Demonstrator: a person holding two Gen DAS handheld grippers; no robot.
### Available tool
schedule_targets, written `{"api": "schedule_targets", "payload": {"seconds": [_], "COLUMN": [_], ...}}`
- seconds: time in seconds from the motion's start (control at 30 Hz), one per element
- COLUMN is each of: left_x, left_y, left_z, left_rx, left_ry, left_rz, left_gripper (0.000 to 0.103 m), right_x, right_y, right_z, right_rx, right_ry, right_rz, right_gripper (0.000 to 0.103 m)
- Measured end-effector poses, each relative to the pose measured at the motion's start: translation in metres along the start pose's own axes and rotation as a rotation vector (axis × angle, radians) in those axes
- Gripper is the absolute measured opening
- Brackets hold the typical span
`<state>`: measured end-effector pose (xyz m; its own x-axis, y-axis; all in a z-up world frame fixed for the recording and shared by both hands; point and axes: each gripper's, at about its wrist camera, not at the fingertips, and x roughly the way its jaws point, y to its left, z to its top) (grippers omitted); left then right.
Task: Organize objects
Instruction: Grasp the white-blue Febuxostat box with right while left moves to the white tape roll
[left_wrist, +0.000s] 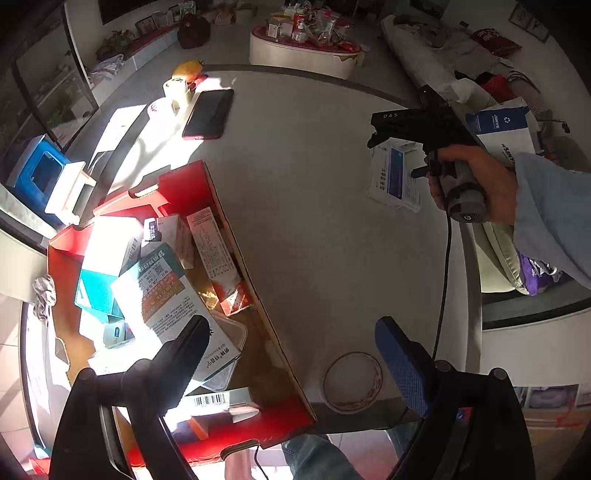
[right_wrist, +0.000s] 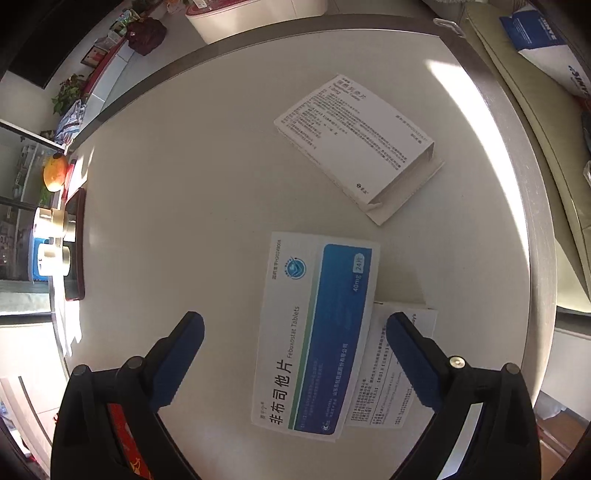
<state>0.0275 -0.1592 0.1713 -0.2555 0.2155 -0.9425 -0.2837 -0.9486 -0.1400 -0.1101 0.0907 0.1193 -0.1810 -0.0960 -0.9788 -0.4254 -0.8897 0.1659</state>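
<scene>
I am looking down on one round table (left_wrist: 314, 184). One red box (left_wrist: 184, 435) is sitting at its left edge, crammed with cartons; I am counting about six, though glare is hiding some. Out on the bare top near the right edge, two cartons are lying: one blue carton (right_wrist: 317, 332) resting partly on a paper leaflet (right_wrist: 391, 387), and one white carton (right_wrist: 354, 144) just beyond it, apart. One phone (left_wrist: 208, 112) is lying near the far left edge, and one tape roll (left_wrist: 351, 380) at the near edge beside the box. My left tongs (left_wrist: 291, 343) are standing wide over the box's right wall, holding nothing. My right tongs (right_wrist: 295, 325) are hanging wide above the blue carton, not touching it.
</scene>
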Motion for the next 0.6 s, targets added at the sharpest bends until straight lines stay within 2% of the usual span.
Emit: {"api": "schedule_targets", "payload": {"seconds": [0.1,0.17,0.23,0.27,0.3,0.37,0.47,0.53,0.6], "left_x": [0.002,0.005,0.007,0.009,0.01,0.013,0.023,0.032,0.043], "left_y": [-0.004,-0.006,-0.009,-0.01,-0.012,-0.016,-0.029,-0.046,-0.067], "left_z": [-0.003,-0.004,-0.003,-0.002,-0.002,-0.001,-0.003,-0.009,-0.019], "left_rx": [0.011,0.015,0.018,0.024,0.033,0.051,0.113,0.195,0.294], "left_ry": [0.021,0.035,0.045,0.05,0.056,0.069,0.115,0.155,0.215], "left_rz": [0.01,0.016,0.017,0.019,0.019,0.009,-0.012,-0.027,-0.056], "left_gripper": [0.094,0.094,0.094,0.094,0.094,0.094,0.094,0.094,0.095], "right_x": [0.012,0.023,0.028,0.023,0.02,0.017,-0.006,-0.024,-0.038], "right_y": [0.032,0.045,0.05,0.053,0.056,0.054,0.036,0.014,-0.005], "right_z": [-0.006,-0.015,-0.027,-0.033,-0.037,-0.043,-0.05,-0.057,-0.069], "right_rx": [-0.17,-0.249,-0.294,-0.33,-0.361,-0.386,-0.337,-0.266,-0.219], "right_ry": [0.036,0.09,0.106,0.077,0.072,0.105,0.069,0.064,0.063], "right_rz": [-0.024,-0.061,-0.111,-0.131,-0.118,-0.056,0.053,0.153,0.206], "right_gripper": [0.1,0.099,0.089,0.072,0.061,0.061,0.061,0.061,0.061]}}
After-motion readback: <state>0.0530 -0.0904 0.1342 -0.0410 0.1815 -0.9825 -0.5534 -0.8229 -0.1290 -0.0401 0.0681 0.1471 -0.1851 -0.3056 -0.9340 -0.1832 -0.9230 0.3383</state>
